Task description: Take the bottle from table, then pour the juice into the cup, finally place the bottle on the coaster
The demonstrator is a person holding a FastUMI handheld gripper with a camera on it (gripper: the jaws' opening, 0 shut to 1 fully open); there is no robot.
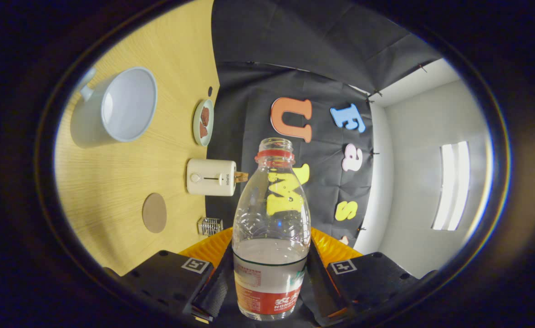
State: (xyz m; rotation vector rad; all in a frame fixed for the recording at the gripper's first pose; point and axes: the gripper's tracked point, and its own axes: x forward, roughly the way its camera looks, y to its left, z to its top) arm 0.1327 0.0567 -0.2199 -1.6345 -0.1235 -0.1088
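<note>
Gripper fingers pinch the uncapped bottle on both sides, clear of the table. Beyond the bottle: toaster; beside the toaster, coaster; past the toaster, cup.

Gripper camera, rolled onto its side, close behind the held bottle

The fisheye lens looks forward along the two fingers at the lower centre of the frame, which clamp the bottle very near the lens. The view is turned sideways: the wooden table stands up across the left half, the booth wall fills the middle, a white room wall the right.
</note>
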